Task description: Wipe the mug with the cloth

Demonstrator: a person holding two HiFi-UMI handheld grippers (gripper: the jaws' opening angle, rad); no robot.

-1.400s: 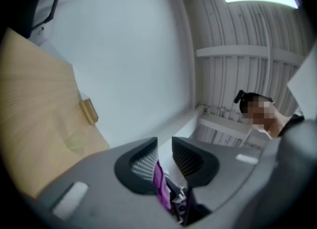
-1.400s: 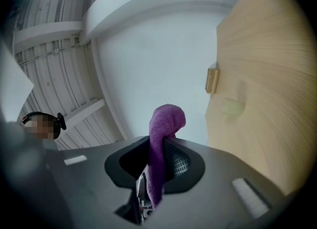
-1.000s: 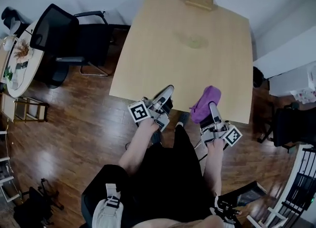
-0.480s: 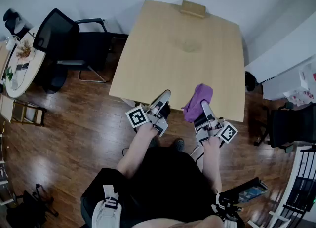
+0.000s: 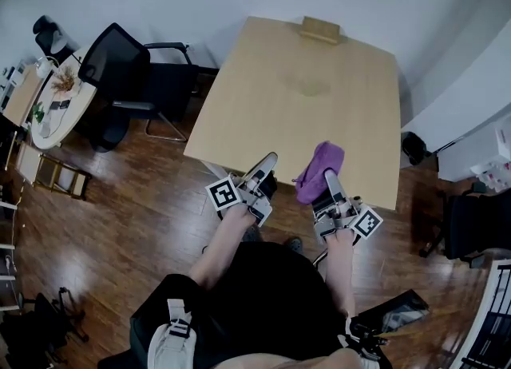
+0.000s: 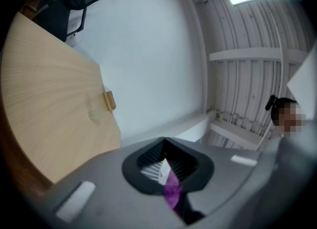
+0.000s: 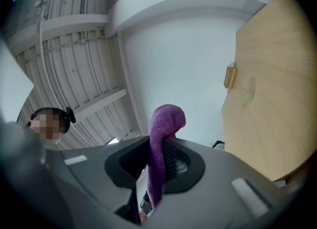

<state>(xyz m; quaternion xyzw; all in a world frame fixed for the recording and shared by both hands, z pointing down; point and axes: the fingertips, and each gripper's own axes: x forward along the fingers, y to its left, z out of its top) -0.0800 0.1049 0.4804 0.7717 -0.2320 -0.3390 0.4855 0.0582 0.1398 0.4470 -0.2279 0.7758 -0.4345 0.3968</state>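
Observation:
My right gripper point(image 5: 327, 177) is shut on a purple cloth point(image 5: 319, 169), which bunches up above its fingers over the front edge of the light wooden table point(image 5: 263, 96). In the right gripper view the cloth point(image 7: 161, 143) hangs between the black pads. My left gripper point(image 5: 270, 161) is beside it at the same edge, shut with nothing in it; in the left gripper view its pads point(image 6: 148, 166) meet and only a sliver of purple shows behind. I see no clear mug, only a faint greenish patch point(image 5: 311, 85) on the far half of the table.
A small wooden block point(image 5: 321, 29) sits at the table's far edge. A black office chair point(image 5: 124, 64) stands left of the table, with a round side table point(image 5: 52, 104) beyond it. White furniture point(image 5: 471, 112) is on the right, above a dark wood floor.
The head view has shifted a little. Both grippers stay at the table's front edge, and the right one keeps its hold on the cloth.

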